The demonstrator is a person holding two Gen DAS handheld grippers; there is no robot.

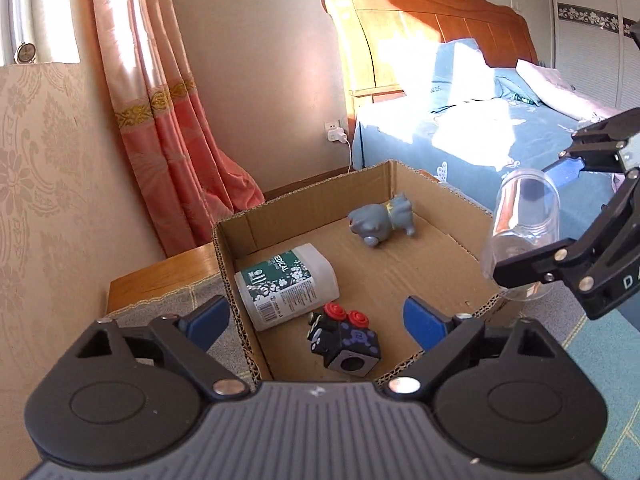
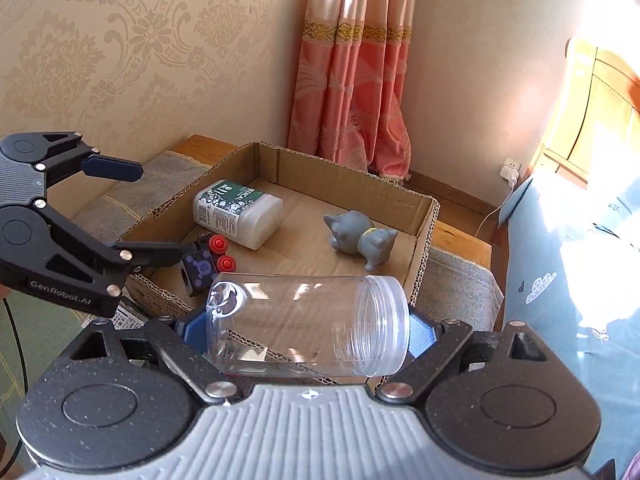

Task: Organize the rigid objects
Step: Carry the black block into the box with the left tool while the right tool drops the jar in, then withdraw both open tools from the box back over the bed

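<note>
Nearby, an open cardboard box sits on a low wooden stand covered with a grey cloth; every place below is given relative to this box. Inside it, a white bottle with a green label lies on its side against the left wall. A grey toy animal lies on its side towards the far corner. A black cube toy with red buttons rests on the box floor near the front edge.

Behind the box hangs a pink curtain with a gold band, against a patterned beige wall. To the right of the box stands a bed with a blue cover and a wooden headboard, brightly sunlit. A white charger is plugged into the wall between curtain and bed.

The left gripper hovers over the front edge of the box, above the cube toy, its blue-padded fingers spread wide with nothing gripped between them.

The right gripper hangs just outside the box's front right corner. Its fingers are clamped on a clear plastic jar, held crosswise: one pad presses the jar's base, the other its open threaded mouth. The jar is in the air, just above the box rim, which shows through it.
</note>
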